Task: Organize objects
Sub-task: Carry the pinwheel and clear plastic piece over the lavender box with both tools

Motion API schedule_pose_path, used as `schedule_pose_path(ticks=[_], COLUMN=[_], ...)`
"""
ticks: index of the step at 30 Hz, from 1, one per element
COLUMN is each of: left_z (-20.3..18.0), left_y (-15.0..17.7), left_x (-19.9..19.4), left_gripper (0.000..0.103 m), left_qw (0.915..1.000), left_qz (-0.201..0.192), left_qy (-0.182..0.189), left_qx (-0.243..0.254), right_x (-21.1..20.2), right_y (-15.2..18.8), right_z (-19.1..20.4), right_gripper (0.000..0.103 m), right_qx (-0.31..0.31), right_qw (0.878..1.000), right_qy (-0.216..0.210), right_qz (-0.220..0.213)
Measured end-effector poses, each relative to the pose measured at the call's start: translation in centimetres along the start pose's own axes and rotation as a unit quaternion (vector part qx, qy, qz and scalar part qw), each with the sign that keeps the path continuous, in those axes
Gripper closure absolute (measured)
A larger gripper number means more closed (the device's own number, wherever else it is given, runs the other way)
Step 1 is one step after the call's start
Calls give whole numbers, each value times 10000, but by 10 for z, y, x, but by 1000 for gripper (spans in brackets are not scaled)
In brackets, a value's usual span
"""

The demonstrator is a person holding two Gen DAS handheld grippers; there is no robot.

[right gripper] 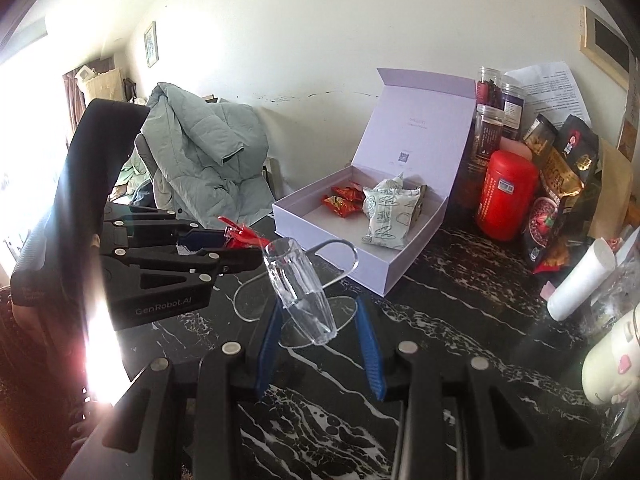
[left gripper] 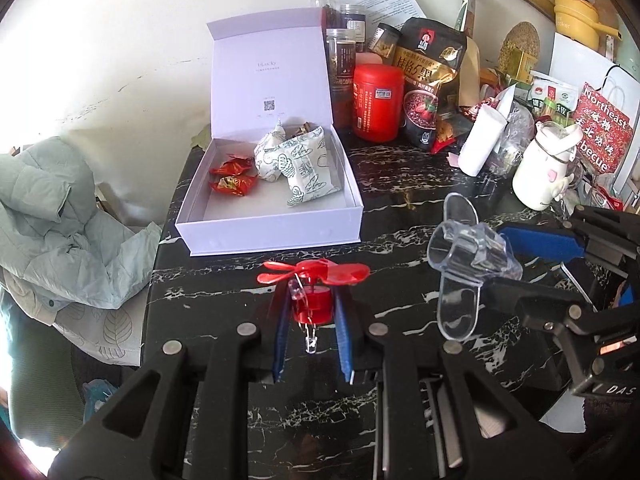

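Note:
My left gripper (left gripper: 310,316) is shut on a small red fan toy (left gripper: 314,284) with red blades and a clear LED hanging below, held just above the black marble table (left gripper: 400,208). My right gripper (right gripper: 316,320) is shut on a clear plastic holder (right gripper: 300,288) with flat oval wings; the holder also shows in the left wrist view (left gripper: 468,256). The open white box (left gripper: 276,184) stands ahead, holding red candy packets (left gripper: 232,176) and white patterned snack packs (left gripper: 296,168). The box also shows in the right wrist view (right gripper: 384,236).
A red canister (left gripper: 378,102), dark jars (left gripper: 340,60), a black snack bag (left gripper: 432,80), a white tube (left gripper: 480,140) and a white mug (left gripper: 544,164) crowd the table's right and back. A grey-green jacket (left gripper: 52,216) lies on a chair at left.

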State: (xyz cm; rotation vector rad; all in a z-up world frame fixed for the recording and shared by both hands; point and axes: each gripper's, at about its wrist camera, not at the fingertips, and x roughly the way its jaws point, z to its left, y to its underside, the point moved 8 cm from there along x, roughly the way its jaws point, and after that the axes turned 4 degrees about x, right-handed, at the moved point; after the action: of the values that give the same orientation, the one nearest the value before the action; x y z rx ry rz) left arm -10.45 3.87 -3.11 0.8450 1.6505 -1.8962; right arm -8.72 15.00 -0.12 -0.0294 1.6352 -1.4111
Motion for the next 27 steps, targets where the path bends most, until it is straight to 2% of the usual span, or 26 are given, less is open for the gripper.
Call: schedule_pose_path(ticks=[7,27], left_z=[13,47], left_y=[-14,-46], left_x=[24,98], left_gripper=[84,84], left_qw=[9999,9990], left_qz=[91,402], left_qy=[44,86], left_qx=[69,183], right_x=[25,108], right_y=[-17,-53], right_z=[-17,-48], right_gripper=[65,65], right_qx=[66,2], right_qw=[9999,9993], right_qy=[104,-15], right_qz=[71,379])
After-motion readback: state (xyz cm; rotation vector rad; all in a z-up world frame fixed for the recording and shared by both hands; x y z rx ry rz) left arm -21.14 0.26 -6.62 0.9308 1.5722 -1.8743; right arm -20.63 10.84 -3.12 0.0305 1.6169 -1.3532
